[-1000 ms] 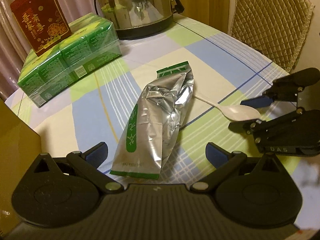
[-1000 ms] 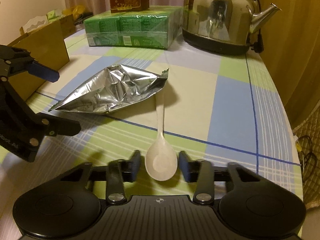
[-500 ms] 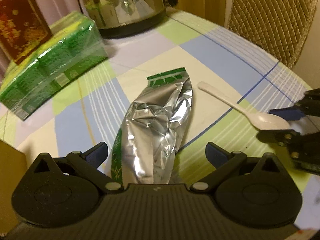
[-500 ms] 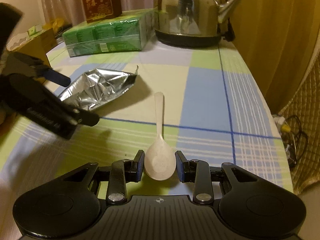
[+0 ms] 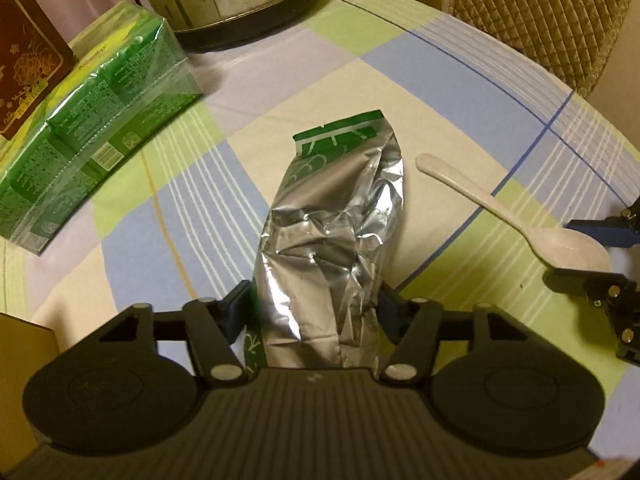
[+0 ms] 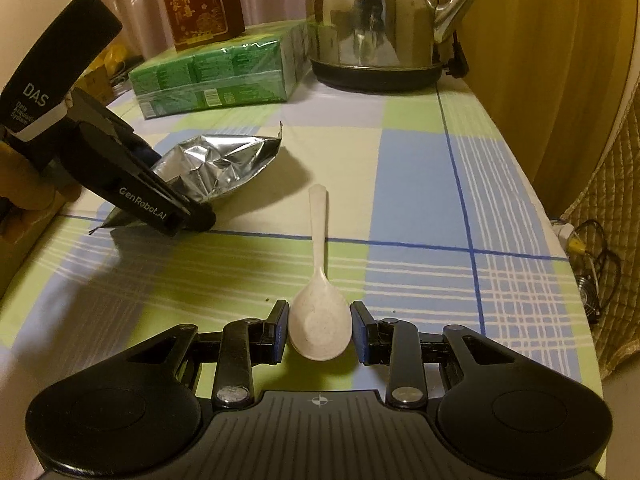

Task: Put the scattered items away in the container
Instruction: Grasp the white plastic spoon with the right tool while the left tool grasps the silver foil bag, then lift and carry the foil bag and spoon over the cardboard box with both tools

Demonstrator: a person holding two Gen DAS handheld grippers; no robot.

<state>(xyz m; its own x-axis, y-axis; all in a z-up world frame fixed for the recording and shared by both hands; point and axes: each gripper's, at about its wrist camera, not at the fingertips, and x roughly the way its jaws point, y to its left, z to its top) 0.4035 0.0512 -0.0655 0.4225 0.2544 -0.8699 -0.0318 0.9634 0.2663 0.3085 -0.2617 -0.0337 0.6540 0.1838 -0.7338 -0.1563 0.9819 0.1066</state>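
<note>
A crumpled silver foil pouch [image 5: 332, 236] with green print lies on the checked tablecloth. My left gripper [image 5: 316, 312] is shut on its near end; the pouch [image 6: 216, 164] also shows in the right wrist view, with the left gripper [image 6: 192, 212] clamped on it. A white plastic spoon [image 6: 320, 300] lies handle away from me. My right gripper [image 6: 320, 328] has its pads at either side of the spoon's bowl, touching or nearly so. The spoon [image 5: 516, 216] and right gripper [image 5: 580, 252] show at the right of the left wrist view. A cardboard box [image 5: 20, 344] sits at the left edge.
A shrink-wrapped pack of green boxes [image 6: 224, 72] stands at the back with a dark red box [image 6: 200, 0] on it. A steel kettle [image 6: 380, 28] stands behind on the right. A quilted chair back [image 5: 540, 12] is beyond the table's right edge [image 6: 552, 240].
My left gripper has moved forward over the pouch's near end and closed on it. My right gripper has stayed around the spoon's bowl with little change in its gap.
</note>
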